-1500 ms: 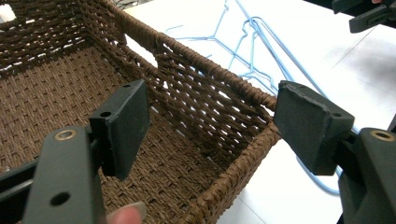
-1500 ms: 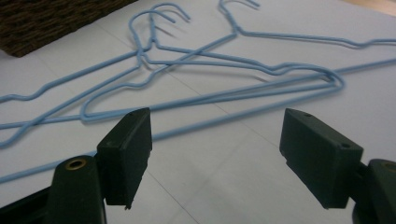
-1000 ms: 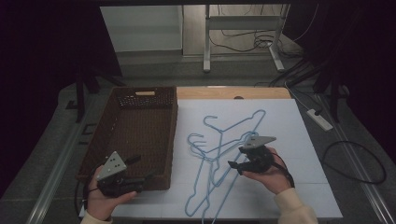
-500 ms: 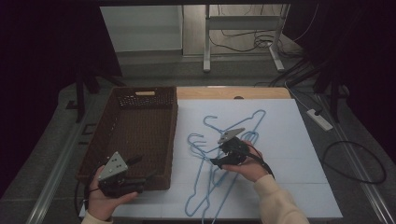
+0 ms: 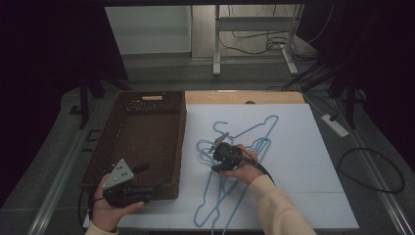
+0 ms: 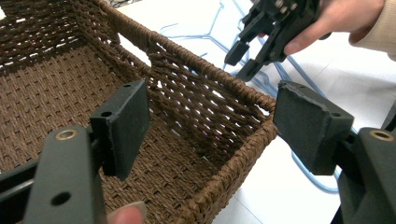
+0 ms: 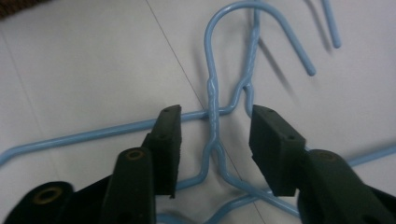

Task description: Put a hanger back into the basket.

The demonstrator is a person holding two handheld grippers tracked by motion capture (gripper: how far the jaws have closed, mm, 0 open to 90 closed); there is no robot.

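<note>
Fingers [image 7: 167, 140] of the right gripper [image 7: 212, 140] are seen parted on either side of the twisted neck of a blue wire hanger [image 7: 212, 100], having just been closing, with the wire between them but not yet pinched. Fingers [image 6: 126, 123] of the left gripper [image 6: 219, 128] are held wide and released, straddling the near corner of the wicker basket [image 6: 224, 121] with nothing gripped.

Across the white-covered table [image 5: 303, 147], the brown basket [image 5: 142, 142] is set at the left, and a tangle of blue hangers [image 5: 244, 147] is spread beside it, well apart from its rim. The hanger being addressed lies flat among the others, its hook pointing away from the right gripper [image 5: 220, 156].

A snag is judged the main risk: the necks and arms of the hangers are crossed over one another, so a second hanger could be dragged up with the first. A slip is also thought possible, since thin round wire offers little for flat pads to hold, and an off-centre pinch could let it swivel.

The right hand [image 5: 244, 169] is reached forward over the pile, gripper tipped down toward the sheet. The left hand [image 5: 115, 205] is rested low at the near end of the basket, its gripper [image 5: 142, 183] roughly level.
</note>
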